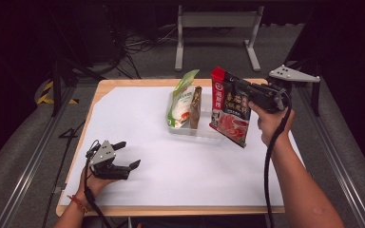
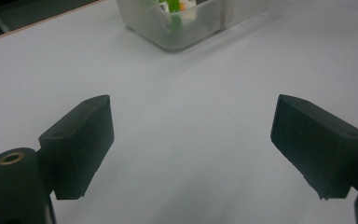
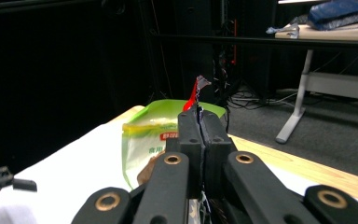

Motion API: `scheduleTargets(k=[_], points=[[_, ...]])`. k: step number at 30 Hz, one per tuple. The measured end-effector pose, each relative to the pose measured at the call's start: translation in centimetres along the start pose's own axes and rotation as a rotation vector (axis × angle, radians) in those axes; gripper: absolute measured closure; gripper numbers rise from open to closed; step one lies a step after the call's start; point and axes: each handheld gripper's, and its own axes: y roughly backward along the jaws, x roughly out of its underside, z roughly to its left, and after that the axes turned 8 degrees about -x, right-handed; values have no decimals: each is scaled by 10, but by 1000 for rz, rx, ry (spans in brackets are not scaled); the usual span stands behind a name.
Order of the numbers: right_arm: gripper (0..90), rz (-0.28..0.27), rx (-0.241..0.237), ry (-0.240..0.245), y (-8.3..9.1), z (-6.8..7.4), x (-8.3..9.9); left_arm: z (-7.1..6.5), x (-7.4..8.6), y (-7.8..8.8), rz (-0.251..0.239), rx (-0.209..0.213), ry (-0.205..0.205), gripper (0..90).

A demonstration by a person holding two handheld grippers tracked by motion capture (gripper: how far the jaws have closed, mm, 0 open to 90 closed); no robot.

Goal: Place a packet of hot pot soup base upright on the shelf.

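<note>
My right gripper [image 1: 232, 86] is shut on the top edge of a red food pouch [image 1: 229, 114], which hangs in the air just right of a clear plastic bin [image 1: 183, 129]. In the right gripper view the jaws are pressed together on the pouch's thin red edge [image 3: 193, 95]. Inside the bin stand a green and white pouch [image 1: 180, 99] and a brown packet [image 1: 195, 108]. My left gripper [image 1: 129, 155] rests open near the table's front left, with nothing between its black fingers [image 2: 81, 140]. The bin [image 2: 177, 23] lies ahead of it.
A white sheet [image 1: 147, 156] covers the wooden table [image 1: 100, 88]. Behind the table stands a grey metal frame [image 1: 216, 21] with cables on the floor. Metal rails run along both sides of the table.
</note>
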Motion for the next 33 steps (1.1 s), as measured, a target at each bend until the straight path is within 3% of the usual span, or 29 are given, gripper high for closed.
scheduleTargets(k=[8,19,28,33], points=[[892,11,72,7,-29,-6,-5,0,0,0,-5,7,-5,140],[892,26,115,-1,-60,-17,-3,0,0,0,-7,14,-5,142],[891,19,130,-22,-77,-26,2,1,0,1,-12,5,-10,144],[890,-35,118,-66,-81,-34,9,1,0,0,-7,1,-13,147]])
